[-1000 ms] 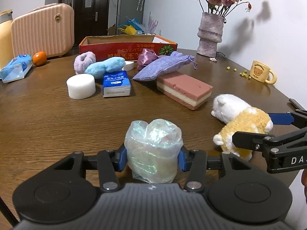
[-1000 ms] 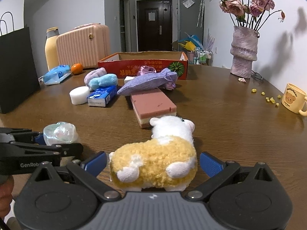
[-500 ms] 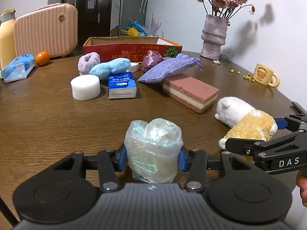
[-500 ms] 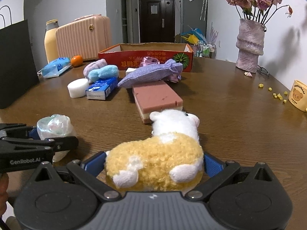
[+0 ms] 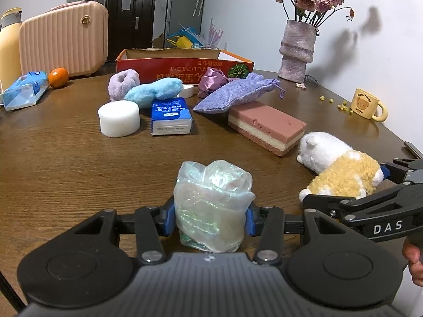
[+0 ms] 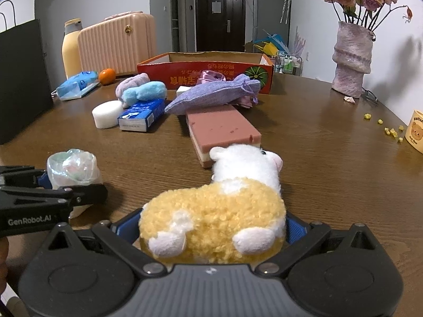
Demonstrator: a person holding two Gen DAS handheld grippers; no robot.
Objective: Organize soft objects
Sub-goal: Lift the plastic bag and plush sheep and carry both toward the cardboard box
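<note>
- My left gripper (image 5: 210, 218) pinches a crinkly, iridescent plastic bag (image 5: 211, 206) between its blue pads, low over the wooden table (image 5: 66, 163);
- my right gripper (image 6: 211, 227) squeezes a fluffy yellow-and-white plush toy (image 6: 219, 216) by its body;
- ahead lie a pink layered sponge block (image 6: 222, 129), a woven purple pouch (image 6: 211, 97) and a white foam disc (image 6: 107, 113);
- behind them stands an open red cardboard box (image 6: 211, 74); I cannot see its contents.

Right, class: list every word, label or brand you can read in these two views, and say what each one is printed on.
"DAS": side of the right gripper.
"GenRobot.AI": side of the left gripper.
"HANDKERCHIEF": blue tissue pack, upside down; its smaller print is unreadable.
"Butterbear": yellow bear mug, small, only just legible.
Red cardboard box: yellow characters, upside down, too blurred to read.
Blue wipes packet: print too small.
</note>
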